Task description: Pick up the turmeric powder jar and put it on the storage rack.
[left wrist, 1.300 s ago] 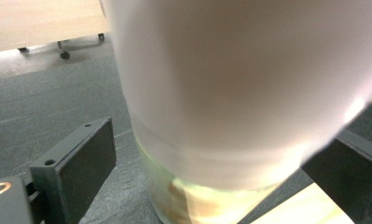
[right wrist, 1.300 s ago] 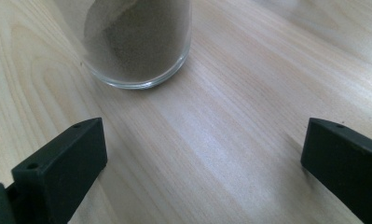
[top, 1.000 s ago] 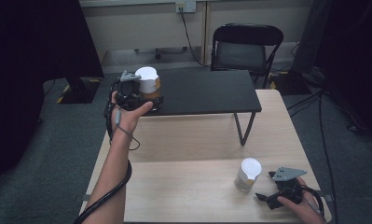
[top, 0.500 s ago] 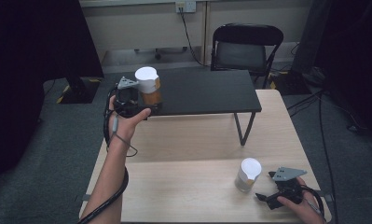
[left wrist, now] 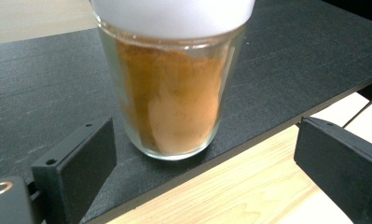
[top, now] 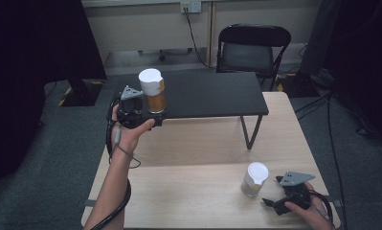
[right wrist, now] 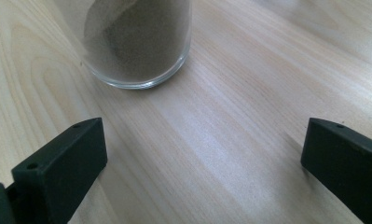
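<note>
Two glass jars with white lids are out here, one for each side of the scene. The orange-powder jar [top: 153, 92] stands at the near left edge of the black shelf [top: 212, 93], a low raised board sitting across the far part of the wooden table [top: 198, 143]. Right behind it is the left gripper [top: 140, 111], held up in the person's left hand [top: 129, 129]; from the left gripper view its jaws are spread wide, one on each side of the jar's base [left wrist: 172, 100], neither one touching the glass. Over at the near right of the table, the grey-powder jar [top: 253, 179] stands upright on the bare wood. The right gripper [top: 284, 199] rests just beside it in the right hand [top: 310, 213], jaws gaping wide with the jar [right wrist: 137, 42] ahead of them and apart. Whether that gripper's body touches the tabletop is hard to judge from above.
</note>
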{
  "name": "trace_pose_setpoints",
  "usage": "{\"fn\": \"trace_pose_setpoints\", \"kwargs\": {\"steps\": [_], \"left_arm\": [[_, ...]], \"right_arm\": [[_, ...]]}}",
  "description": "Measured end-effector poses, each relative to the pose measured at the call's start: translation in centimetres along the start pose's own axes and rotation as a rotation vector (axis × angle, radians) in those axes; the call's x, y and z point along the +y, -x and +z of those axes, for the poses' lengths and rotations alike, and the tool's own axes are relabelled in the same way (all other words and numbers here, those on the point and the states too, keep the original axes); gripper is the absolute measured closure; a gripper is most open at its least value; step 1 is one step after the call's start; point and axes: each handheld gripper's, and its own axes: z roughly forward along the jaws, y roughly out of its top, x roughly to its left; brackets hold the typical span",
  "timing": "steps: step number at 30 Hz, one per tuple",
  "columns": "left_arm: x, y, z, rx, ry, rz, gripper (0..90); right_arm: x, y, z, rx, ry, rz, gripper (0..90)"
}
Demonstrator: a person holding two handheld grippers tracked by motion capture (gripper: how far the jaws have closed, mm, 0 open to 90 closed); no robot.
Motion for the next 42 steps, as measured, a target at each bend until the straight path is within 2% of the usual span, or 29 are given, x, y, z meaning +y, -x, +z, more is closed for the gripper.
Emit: {"fn": "trace_pose_setpoints", "kwargs": {"steps": [16,20,35,42], "left_arm": [[-0.7,0.1,-0.5,0.003,-0.003,-0.004,5.2],[-1.0,0.1,-0.5,0.002,-0.016,0.003,5.1],[-3.0,0.2,-0.8,-0.016,-0.020,0.007,4.9],[-3.8,0.0,-1.0,-0.014,-0.021,-0.006,4.9]], "right_arm": [[0.0,0.0,0.0,0.000,-0.001,0.001,0.0],[0.0,0.0,0.0,0.000,-0.001,0.001,0.0],[0.0,0.0,0.0,0.000,-0.001,0.000,0.0],[0.0,0.0,0.0,0.000,-0.001,0.000,0.0]]}}
